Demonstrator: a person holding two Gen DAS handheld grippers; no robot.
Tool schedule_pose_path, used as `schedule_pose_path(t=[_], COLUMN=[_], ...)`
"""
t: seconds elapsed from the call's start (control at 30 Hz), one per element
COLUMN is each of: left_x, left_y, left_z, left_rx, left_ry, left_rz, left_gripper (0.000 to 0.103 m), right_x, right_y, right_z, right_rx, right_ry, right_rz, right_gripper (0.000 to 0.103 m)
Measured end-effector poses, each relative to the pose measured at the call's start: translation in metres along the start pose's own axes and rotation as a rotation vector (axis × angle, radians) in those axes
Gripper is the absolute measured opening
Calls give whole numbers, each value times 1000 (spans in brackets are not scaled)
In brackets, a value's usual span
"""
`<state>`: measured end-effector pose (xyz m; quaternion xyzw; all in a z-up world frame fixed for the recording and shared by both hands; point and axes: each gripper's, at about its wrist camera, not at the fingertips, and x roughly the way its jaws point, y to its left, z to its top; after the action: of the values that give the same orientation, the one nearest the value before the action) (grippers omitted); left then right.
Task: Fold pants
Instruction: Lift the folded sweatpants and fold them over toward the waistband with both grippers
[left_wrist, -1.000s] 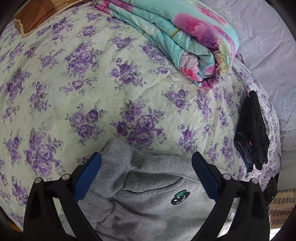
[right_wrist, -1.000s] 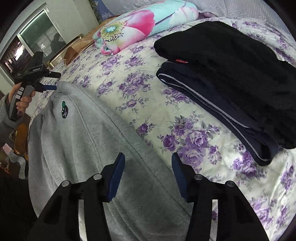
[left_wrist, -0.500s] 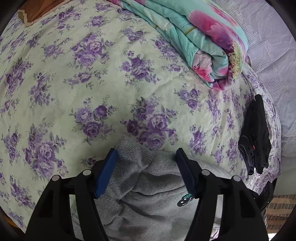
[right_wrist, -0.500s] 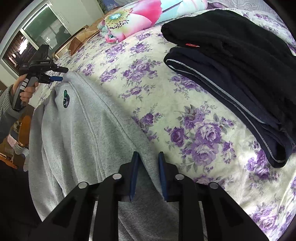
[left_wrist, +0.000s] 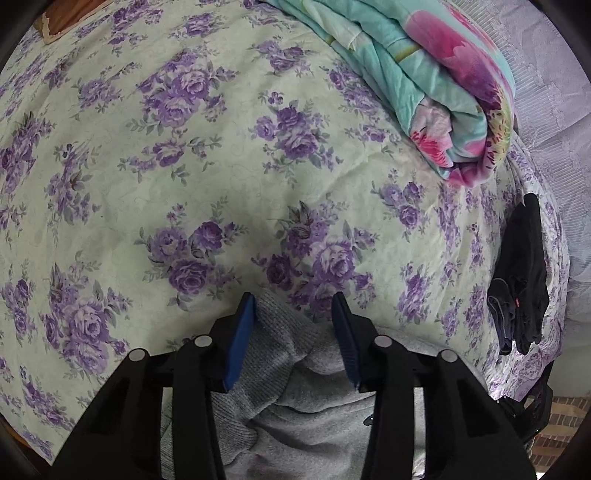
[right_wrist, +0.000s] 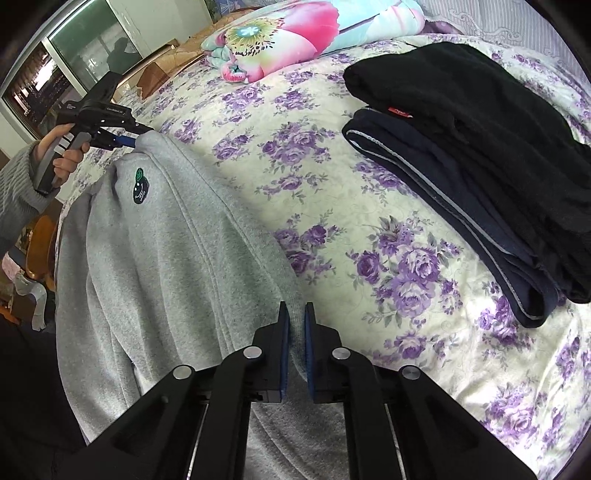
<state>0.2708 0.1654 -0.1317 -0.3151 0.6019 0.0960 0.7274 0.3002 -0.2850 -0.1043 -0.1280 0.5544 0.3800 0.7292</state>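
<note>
Grey sweatpants (right_wrist: 155, 258) with a small green and black patch (right_wrist: 139, 186) lie along the near edge of the flowered bed (left_wrist: 184, 184). My right gripper (right_wrist: 295, 308) is shut on the pants' long side edge, a thin fold pinched between its blue pads. My left gripper (left_wrist: 293, 306) straddles the ribbed waistband corner (left_wrist: 280, 347). Its jaws are closing, and the bunched cloth fills the gap and touches both pads. In the right wrist view the left gripper (right_wrist: 125, 142) sits at the far end of the pants, held by a person's hand (right_wrist: 64, 162).
Folded black and navy garments (right_wrist: 480, 147) are stacked on the bed to the right, also seen as a dark pile (left_wrist: 521, 288). A rolled teal and pink quilt (left_wrist: 436, 74) lies at the head end. A window (right_wrist: 74, 48) and wooden furniture stand beyond the left bed edge.
Both pairs of jaws have narrowed from wide open. The right ones closed onto the pants' side edge; the left ones drew in around the waistband, which bunched up between them.
</note>
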Motion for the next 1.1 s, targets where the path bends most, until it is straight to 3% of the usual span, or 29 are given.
schedule_pose_path(t=[0.07,0.27,0.4,0.53,0.57,0.63,0.67,1.1], left_x=[-5,-22,-15,3,6,8,7,-60], left_y=[4,13,10,3,1,-4,-5,14], left_z=[-1,-6,-1,4,5,5,4,-11], left_rx=[-12,-41,-56,-41,-29,0,13,-3], left_ry=[-10,-11,9,59,61,55,49,-69], left_rz=[8,-55,-20,1,16,43,57,-130], left_gripper=[19,20,52,54,52,38,22,8], right_x=[-3,-11,-10,-11,-12,-13,-13,-49], right_y=[6,14,14,14,13,13,12,42], right_z=[-2,-4,-4,-5,-5,-5,-5,-18], right_rx=[-9,-12,-11,-11,-10,-4,-1,1], right_ry=[-3,-16,-14,-15,-17,-21,-23,-76], right_rz=[-8,-7,-5,-2,-2,-3,-4,-49], right_gripper=[7,7,7,7,7,7,7,6])
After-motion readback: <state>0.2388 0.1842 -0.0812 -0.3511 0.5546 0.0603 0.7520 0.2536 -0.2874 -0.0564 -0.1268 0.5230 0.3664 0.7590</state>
